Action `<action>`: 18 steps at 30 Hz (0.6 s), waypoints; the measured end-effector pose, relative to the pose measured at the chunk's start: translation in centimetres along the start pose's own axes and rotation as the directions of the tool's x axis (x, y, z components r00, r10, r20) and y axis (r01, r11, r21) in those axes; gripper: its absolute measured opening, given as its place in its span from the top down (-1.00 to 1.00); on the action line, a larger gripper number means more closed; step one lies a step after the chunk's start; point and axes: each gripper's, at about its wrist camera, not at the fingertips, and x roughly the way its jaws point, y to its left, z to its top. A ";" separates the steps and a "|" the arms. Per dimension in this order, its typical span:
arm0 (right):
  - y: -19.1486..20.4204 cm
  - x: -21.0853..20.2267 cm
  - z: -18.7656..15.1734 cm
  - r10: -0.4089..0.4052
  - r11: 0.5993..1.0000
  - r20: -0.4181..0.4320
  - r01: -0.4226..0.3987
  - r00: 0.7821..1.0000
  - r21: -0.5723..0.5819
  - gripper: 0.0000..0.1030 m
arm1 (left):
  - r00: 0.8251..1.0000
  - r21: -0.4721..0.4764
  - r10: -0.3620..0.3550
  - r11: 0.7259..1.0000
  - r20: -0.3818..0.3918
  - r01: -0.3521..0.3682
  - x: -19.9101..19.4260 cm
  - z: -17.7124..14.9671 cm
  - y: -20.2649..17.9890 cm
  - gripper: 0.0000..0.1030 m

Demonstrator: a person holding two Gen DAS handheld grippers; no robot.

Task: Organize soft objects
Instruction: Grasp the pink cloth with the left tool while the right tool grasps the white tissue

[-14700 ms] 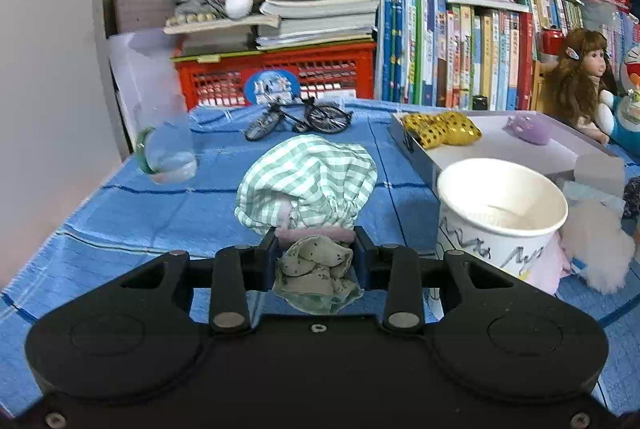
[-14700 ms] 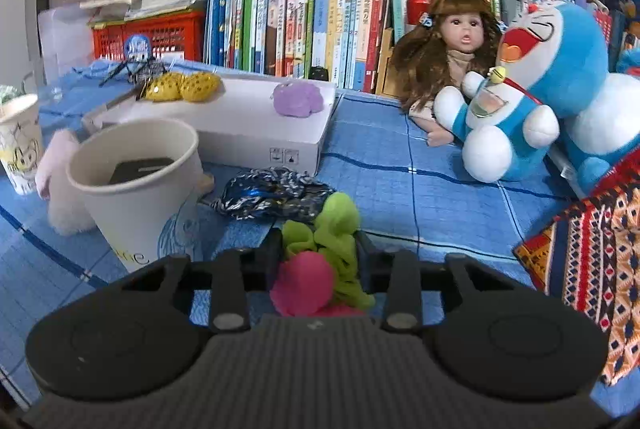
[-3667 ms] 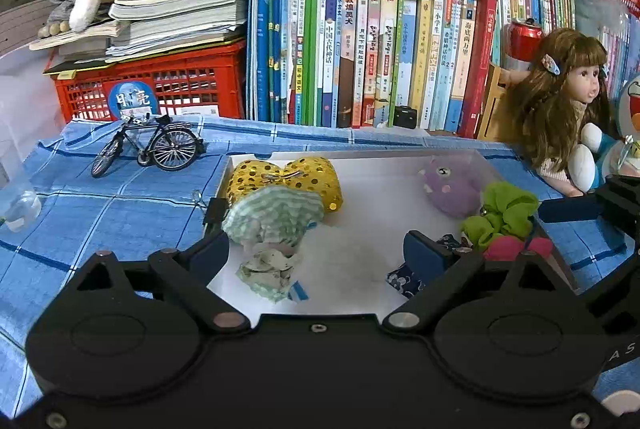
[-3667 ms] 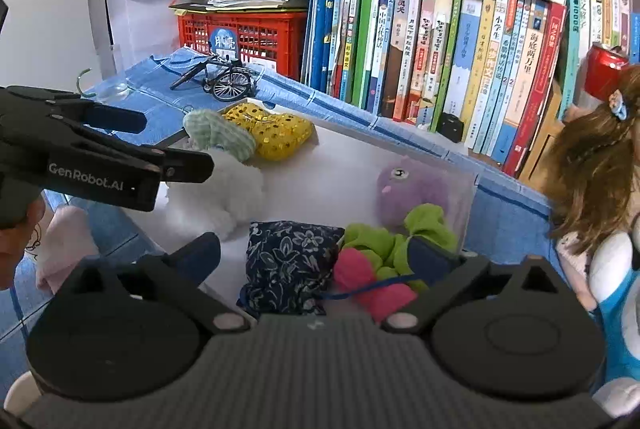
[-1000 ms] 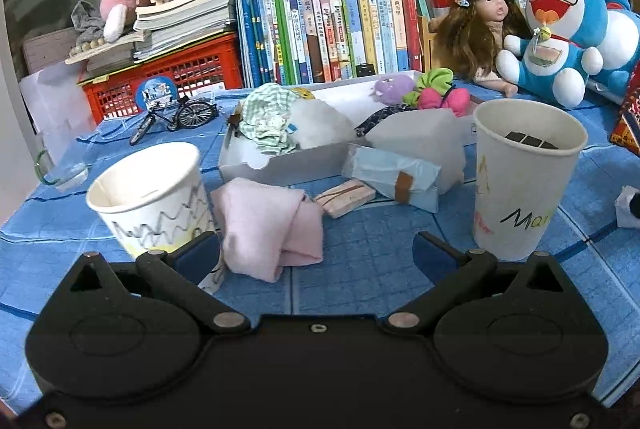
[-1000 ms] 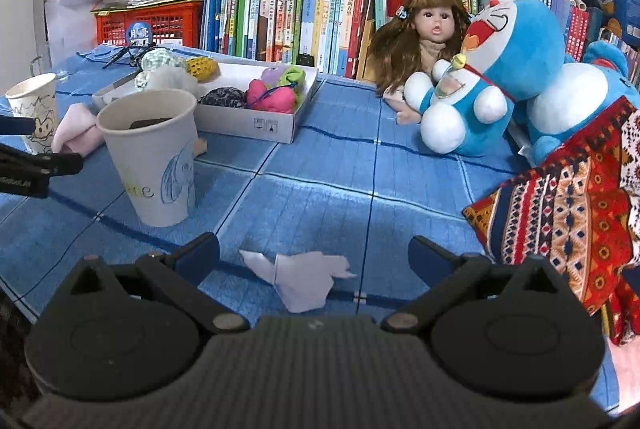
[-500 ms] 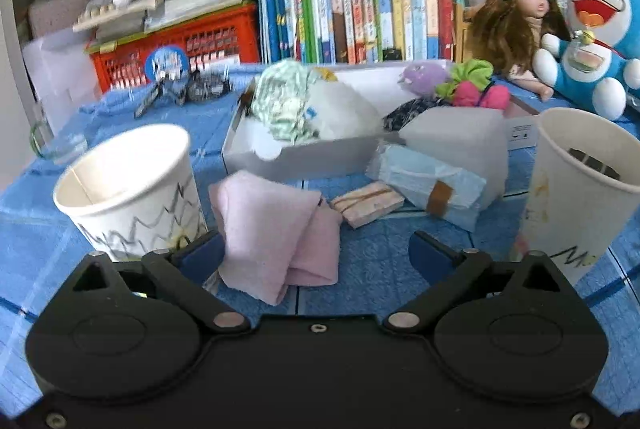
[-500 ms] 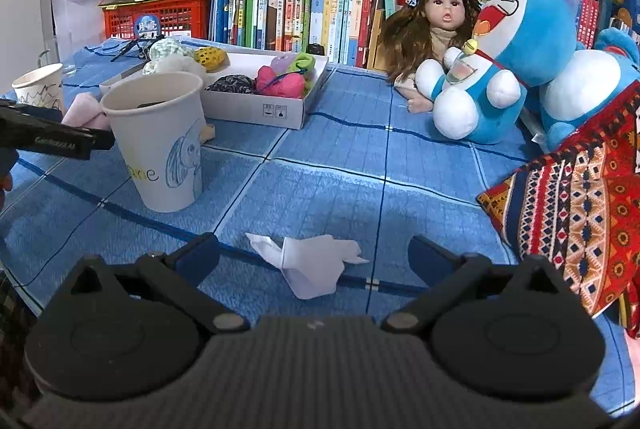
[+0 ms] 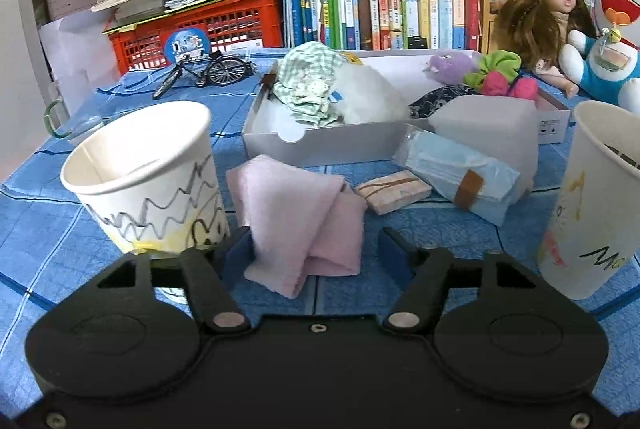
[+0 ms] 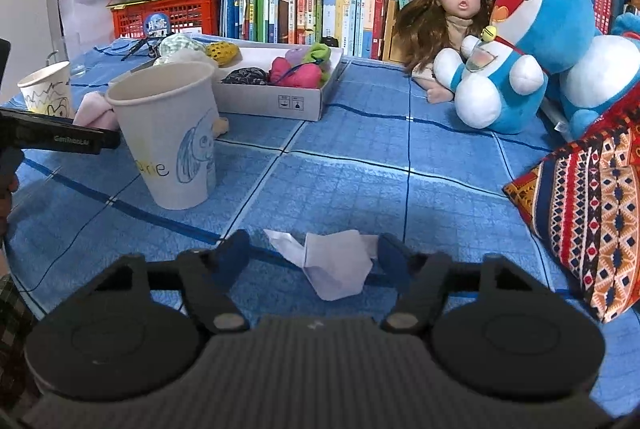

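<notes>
A folded pink cloth (image 9: 298, 217) lies on the blue tablecloth between the open fingers of my left gripper (image 9: 314, 253); the jaws stand on either side of it, not closed. A crumpled white tissue (image 10: 328, 265) lies between the open fingers of my right gripper (image 10: 314, 253). The white box (image 9: 320, 145) holds a green checked cloth (image 9: 308, 77), a white fluffy ball (image 9: 368, 97), a dark floral pouch (image 10: 246, 75), a purple toy (image 9: 450, 63) and green and pink soft pieces (image 10: 300, 69). The left gripper's finger (image 10: 60, 137) shows at the left of the right wrist view.
A scribbled paper cup (image 9: 148, 181) stands just left of the pink cloth, another cup (image 9: 600, 205) at the right. A wrapped blue pack (image 9: 460, 177), a grey block (image 9: 492, 133) and a small wooden block (image 9: 394, 189) lie before the box. Doll (image 10: 452, 17), blue plush (image 10: 532, 41), patterned cushion (image 10: 592, 209), books behind.
Both grippers have moved forward and lower and narrowed their jaws. The pink cloth now sits between the left fingers and the tissue between the right fingers.
</notes>
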 end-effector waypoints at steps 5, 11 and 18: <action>-0.2 0.2 -0.3 0.014 1.000 -0.019 -0.014 1.000 0.009 -0.18 | 1.000 -0.029 0.006 1.000 0.011 -0.005 -0.1 0.0 0.5 0.02; -0.3 0.1 -0.4 0.012 1.000 -0.021 -0.012 1.000 0.009 0.07 | 1.000 -0.019 0.010 1.000 0.027 -0.010 -0.4 -0.1 0.2 0.24; -0.3 0.1 -0.3 0.006 1.000 -0.023 -0.006 1.000 0.011 0.15 | 0.999 -0.053 -0.008 0.999 0.037 0.010 -0.7 -0.1 0.8 0.45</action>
